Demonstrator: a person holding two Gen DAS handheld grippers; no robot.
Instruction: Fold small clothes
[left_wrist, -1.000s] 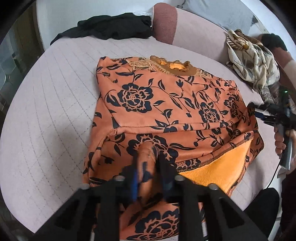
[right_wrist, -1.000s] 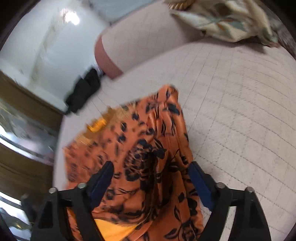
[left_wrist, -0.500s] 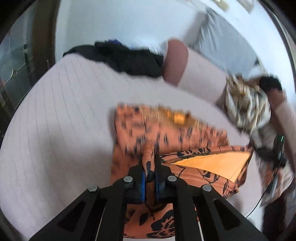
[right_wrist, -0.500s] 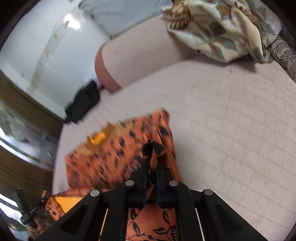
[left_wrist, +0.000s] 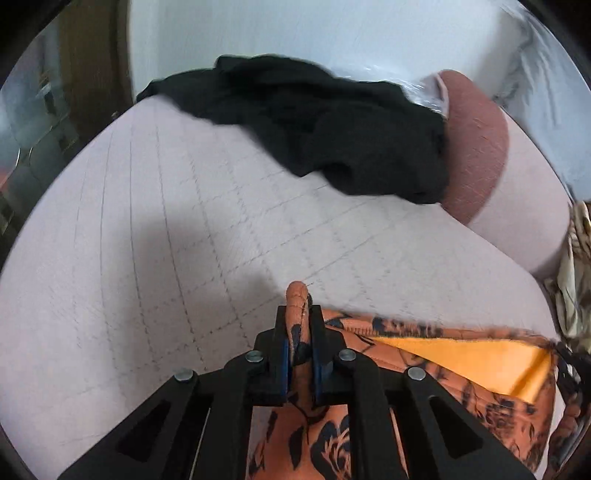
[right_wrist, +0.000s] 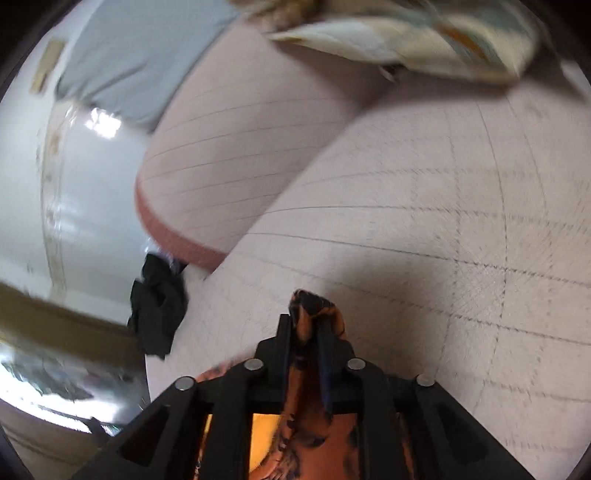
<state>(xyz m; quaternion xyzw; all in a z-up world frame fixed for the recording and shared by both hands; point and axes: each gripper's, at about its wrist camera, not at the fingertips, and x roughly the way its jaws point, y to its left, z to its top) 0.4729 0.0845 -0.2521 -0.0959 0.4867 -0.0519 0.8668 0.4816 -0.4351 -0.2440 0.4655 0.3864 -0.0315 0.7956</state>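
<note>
Quilted pale-pink bed (left_wrist: 155, 229) underneath, grid stitching, bolster at the head end. Orange flowered garment (left_wrist: 461, 373) lies toward the near edge, its hem pinched up at two points. Left gripper (left_wrist: 300, 328) clenched on a bunched fold of it; right gripper (right_wrist: 306, 332) likewise has cloth pinched between its jaws, which have just loosened a touch without letting go. Step, as I judge it: carrying the lower hem toward the head end to fold the garment in half. Next move calls for both hands to travel level and together, lay the hem on the upper edge, then release. Left view alone shows the plain orange lining (left_wrist: 465, 354) turned up, and the big black garment (left_wrist: 332, 136) at the far edge. Right view alone shows the cream patterned cloth (right_wrist: 413, 37) on the bolster and a grey pillow (right_wrist: 136, 55). Both views blurred.
</note>
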